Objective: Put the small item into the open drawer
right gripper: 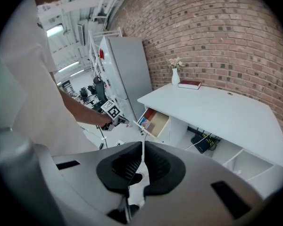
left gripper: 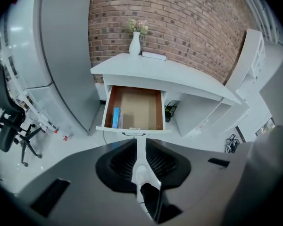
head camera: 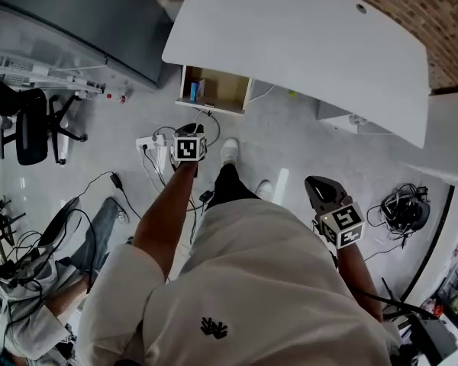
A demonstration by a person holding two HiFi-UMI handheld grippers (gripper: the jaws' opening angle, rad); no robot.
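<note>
Drawer [left gripper: 139,109] under the counter [left gripper: 179,76] already holds a small blue box [left gripper: 116,117] by its left wall, looks light and stiff, best pinched across its long sides, left gripper [left gripper: 139,145] slightly ajar, right gripper [right gripper: 142,149] closed, both empty

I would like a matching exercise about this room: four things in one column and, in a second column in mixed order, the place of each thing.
Things:
1. vase
2. book
3. blue box
4. office chair

Places:
A. on the floor, away from the desk
B. standing upright on the desk top
C. inside the open drawer, at its left side in the left gripper view
D. lying flat on the desk top

Pairs: 1-B, 2-D, 3-C, 4-A
</note>
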